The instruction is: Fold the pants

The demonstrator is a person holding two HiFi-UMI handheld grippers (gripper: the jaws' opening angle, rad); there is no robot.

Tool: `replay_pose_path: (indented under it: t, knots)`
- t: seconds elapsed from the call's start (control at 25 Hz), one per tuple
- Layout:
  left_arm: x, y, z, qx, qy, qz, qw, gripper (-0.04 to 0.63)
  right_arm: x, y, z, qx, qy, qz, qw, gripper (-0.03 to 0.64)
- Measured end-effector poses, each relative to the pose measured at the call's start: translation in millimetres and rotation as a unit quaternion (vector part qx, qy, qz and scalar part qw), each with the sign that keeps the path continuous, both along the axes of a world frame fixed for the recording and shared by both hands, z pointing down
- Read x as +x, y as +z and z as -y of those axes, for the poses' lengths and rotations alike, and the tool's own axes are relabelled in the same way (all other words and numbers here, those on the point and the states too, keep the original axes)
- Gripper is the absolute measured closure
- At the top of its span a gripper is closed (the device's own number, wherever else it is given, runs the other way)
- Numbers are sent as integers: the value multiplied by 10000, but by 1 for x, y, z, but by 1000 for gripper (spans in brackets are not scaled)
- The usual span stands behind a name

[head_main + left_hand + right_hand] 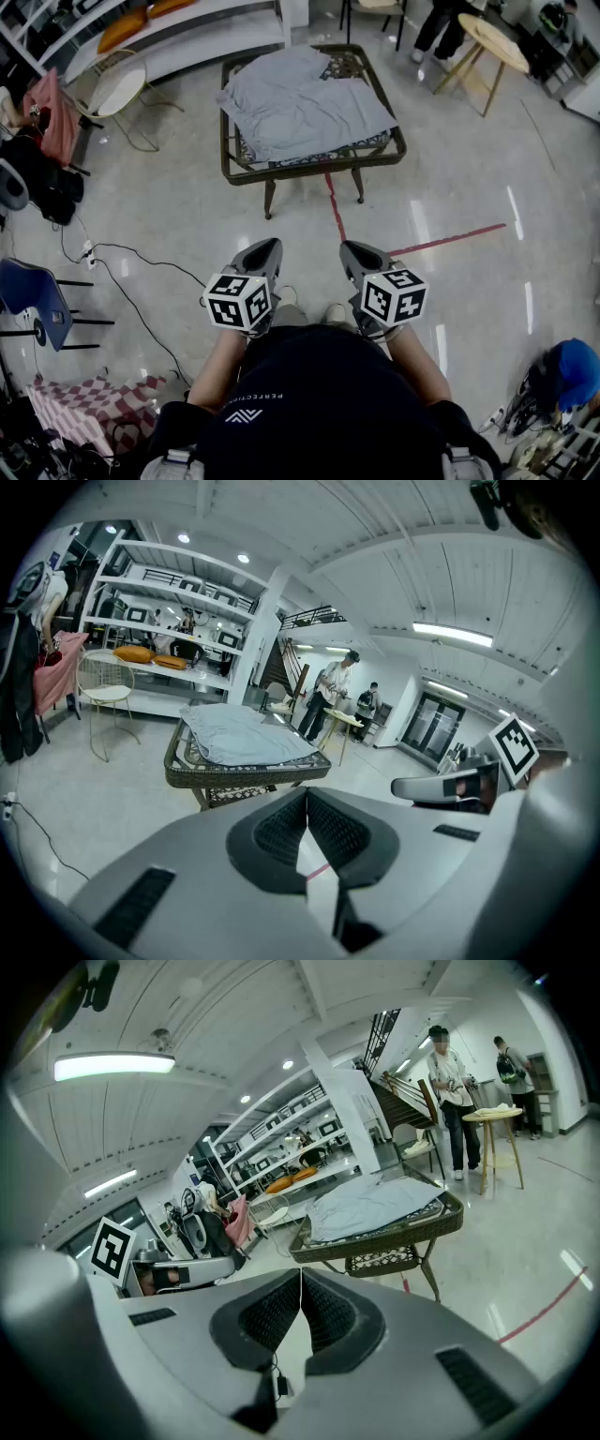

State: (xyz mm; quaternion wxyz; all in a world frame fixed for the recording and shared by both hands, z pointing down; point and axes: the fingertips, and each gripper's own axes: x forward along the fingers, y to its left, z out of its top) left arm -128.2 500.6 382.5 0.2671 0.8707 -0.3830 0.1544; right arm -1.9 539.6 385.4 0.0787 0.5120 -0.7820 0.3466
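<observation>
The pants (305, 108) lie rumpled and grey across the far worktop (225, 141), a low wicker one, well apart from both tongs. The left tongs (266, 247) and right tongs (353, 251) hang side by side near the person, each shut tight with nothing between its pads. The step in hand looks like the approach. Step in close, open both tongs before reaching, and first find the waistband, which cannot be made out from here.
</observation>
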Motion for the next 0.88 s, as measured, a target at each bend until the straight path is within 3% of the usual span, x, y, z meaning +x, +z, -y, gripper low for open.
replay_pose_path:
  t: [0.48, 0.88]
  knots:
    - [-7, 0, 1, -17, -5, -217, 9998, 586, -9, 4, 5, -74, -22, -43, 10000, 580]
    - [-21, -2, 7, -11, 386, -433, 9983, 585, -25, 3, 23, -23, 50, -90, 9999, 578]
